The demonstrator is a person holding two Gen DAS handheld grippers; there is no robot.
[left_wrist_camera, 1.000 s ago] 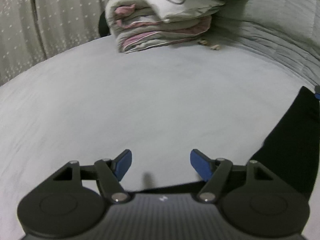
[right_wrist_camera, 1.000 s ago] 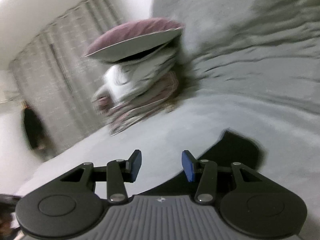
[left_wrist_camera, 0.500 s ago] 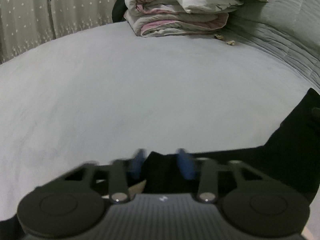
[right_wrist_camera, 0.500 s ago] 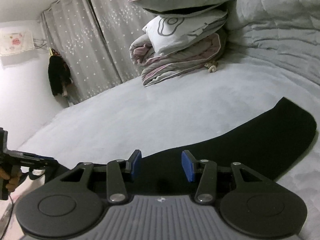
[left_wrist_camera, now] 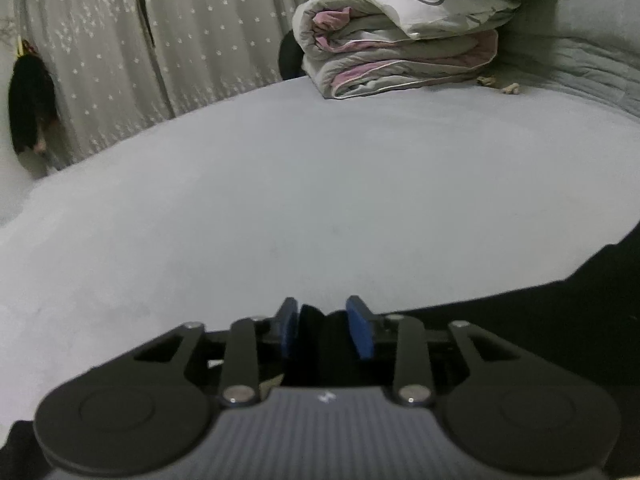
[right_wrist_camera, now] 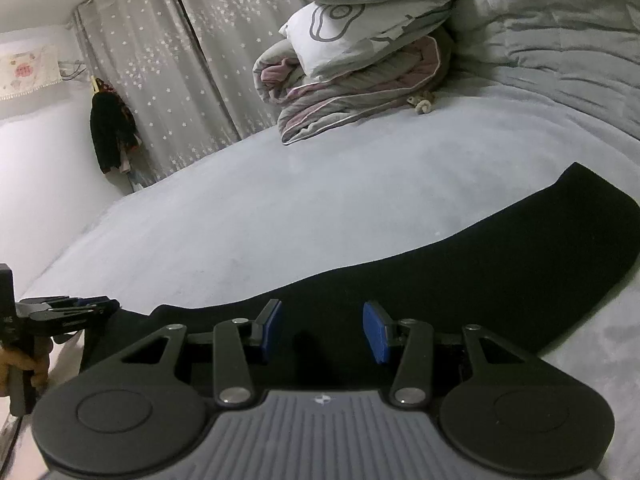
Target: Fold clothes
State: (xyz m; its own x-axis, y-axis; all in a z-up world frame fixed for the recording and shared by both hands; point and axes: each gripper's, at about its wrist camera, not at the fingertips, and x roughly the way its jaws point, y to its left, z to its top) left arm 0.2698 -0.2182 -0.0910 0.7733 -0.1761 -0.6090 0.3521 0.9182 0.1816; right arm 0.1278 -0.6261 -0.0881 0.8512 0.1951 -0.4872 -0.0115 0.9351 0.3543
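A black garment (right_wrist_camera: 460, 264) lies as a long band across the grey bed. In the left wrist view it (left_wrist_camera: 532, 320) runs from the gripper to the right edge. My left gripper (left_wrist_camera: 322, 330) is shut on a bunched edge of the black garment between its blue pads. It also shows at the left of the right wrist view (right_wrist_camera: 84, 306), at the garment's left end. My right gripper (right_wrist_camera: 322, 330) is open, its blue pads apart just above the garment's near edge, holding nothing.
A stack of folded quilts and pillows (left_wrist_camera: 404, 44) stands at the head of the bed, also in the right wrist view (right_wrist_camera: 356, 64). A small beige object (right_wrist_camera: 422, 104) lies beside it. Curtains (left_wrist_camera: 160, 40) hang behind. Dark clothes (right_wrist_camera: 110, 128) hang on the wall.
My left gripper went from open above bare bed to shut on the garment's edge. My right gripper swung to level over the garment and stayed open.
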